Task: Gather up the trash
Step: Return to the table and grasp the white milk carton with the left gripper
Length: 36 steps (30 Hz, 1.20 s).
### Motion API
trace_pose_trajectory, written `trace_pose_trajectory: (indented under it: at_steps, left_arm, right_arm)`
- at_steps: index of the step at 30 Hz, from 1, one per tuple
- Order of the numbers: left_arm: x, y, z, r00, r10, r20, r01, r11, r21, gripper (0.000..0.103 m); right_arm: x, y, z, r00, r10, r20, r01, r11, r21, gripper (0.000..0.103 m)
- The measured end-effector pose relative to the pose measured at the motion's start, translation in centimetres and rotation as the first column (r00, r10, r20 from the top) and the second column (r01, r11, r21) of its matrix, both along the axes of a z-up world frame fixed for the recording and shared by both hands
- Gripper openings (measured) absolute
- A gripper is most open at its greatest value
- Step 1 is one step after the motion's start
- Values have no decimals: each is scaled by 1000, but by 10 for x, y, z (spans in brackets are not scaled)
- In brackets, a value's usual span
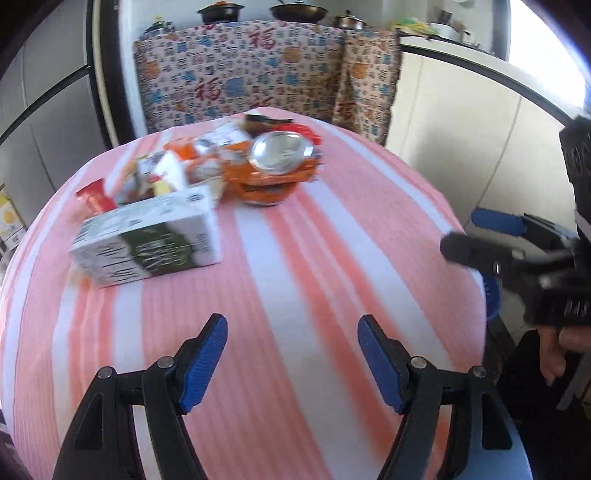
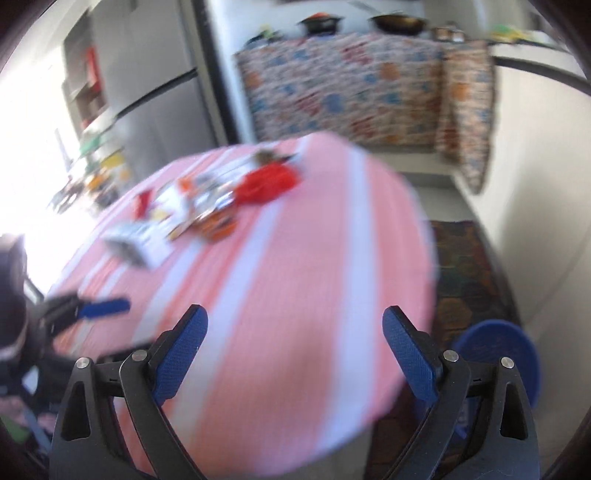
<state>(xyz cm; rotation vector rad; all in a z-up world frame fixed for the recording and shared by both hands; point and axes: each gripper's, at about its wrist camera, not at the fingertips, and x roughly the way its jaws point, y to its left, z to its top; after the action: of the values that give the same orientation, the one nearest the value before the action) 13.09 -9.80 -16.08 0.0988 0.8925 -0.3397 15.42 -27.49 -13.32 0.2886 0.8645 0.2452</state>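
So there's a round table with a pink and white striped cloth, and all the trash sits bunched up on its far left part, around 11 o'clock from the left gripper. Closest piece is a green and white carton lying on its side. Behind it, at roughly 12 o'clock, is a crushed orange can with its silver top facing the camera, and it looks like it's touching the heap of wrappers between it and the carton. A red wrapper pokes out at the left edge of the pile, just beside the carton.

Left gripper hovers over the near part of the cloth, blue pads spread wide apart, nothing between them. The right gripper is the same deal: fingers wide open, holding nothing, hanging above the near right edge of the table. From the left camera it shows up at 3 o'clock, just off the table rim. From the right camera the pile sits at about 11 o'clock, well apart from the fingers, and that view is pretty blurry, so I can only really make out a red crumpled bit at the back of it.

Down at 4 o'clock in the right view there's a blue stool beside the table, on a dark patterned rug. A patterned cloth covers a counter behind the table, with pots on top.
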Motion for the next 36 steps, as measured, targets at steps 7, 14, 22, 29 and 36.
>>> trace_pose_trajectory:
  at_steps: [7,14,22,29,36]
  left_arm:
    - [24,72,-15,998,57,-29,-57,998,25,75]
    - [28,104,-17,1000,9,-16,-9,999,42,77]
    - [70,132,-19,992,-126,-32,127,991,39,84]
    - [111,136,-18,977,-210,-32,211,977,11,84]
    - [123,119,-19,949,-316,-15,316,948,42,84]
  right_arm:
    - [23,60,-29,995,65,-76,-70,995,-74,97]
    - [24,76,-32,995,57,-79,-66,991,-119,103]
    - [23,73,-32,996,57,-73,-66,991,-116,103]
    - [22,73,-32,996,58,-68,-65,991,-115,103]
    - [21,74,-32,996,57,-67,-64,991,-115,103]
